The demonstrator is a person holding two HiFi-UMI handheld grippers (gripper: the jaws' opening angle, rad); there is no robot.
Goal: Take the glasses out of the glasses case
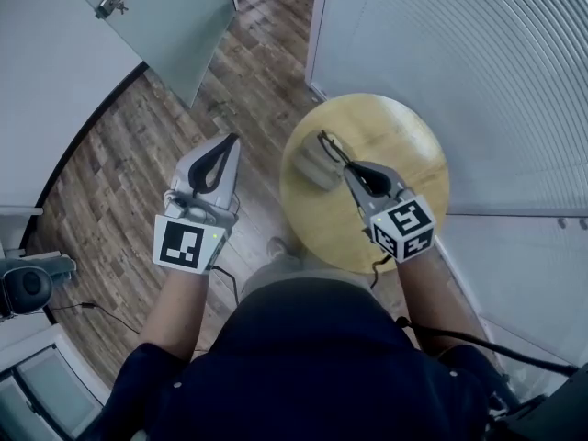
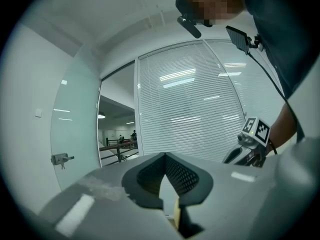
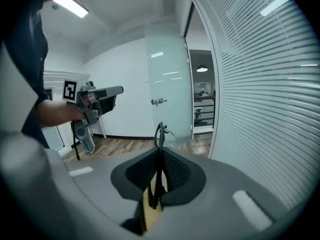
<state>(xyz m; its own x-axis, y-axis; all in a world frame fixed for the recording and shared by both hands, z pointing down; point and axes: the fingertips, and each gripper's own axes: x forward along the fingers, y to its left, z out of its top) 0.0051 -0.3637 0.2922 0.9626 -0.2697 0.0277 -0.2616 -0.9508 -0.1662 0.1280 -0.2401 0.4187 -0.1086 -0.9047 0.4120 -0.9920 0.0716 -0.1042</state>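
Jaws of the right gripper [image 1: 350, 167] are clamping the dark glasses [image 1: 327, 145], which are sticking out past the tips, above the table [image 1: 413, 127]. The left gripper [image 1: 231, 141] is hanging over the wood floor [image 1: 119, 182], its jaws closed on nothing. Just beyond the glasses, the grey case [image 1: 315, 167] is lying on the round table near its left edge. Farther off, a glass door [image 1: 165, 16] is standing.

Thin black glasses [image 3: 159, 134] sit between the jaws of the grey right gripper [image 1: 348, 166], whose jaw lining is black mesh. Beyond the jaws are a grey glasses case [image 1: 315, 166] and a pale yellow wood-grain table [image 1: 413, 136]. The left gripper [image 1: 232, 141] is light grey with black-and-white square markers. The floor [image 1: 129, 191] is brown planks.
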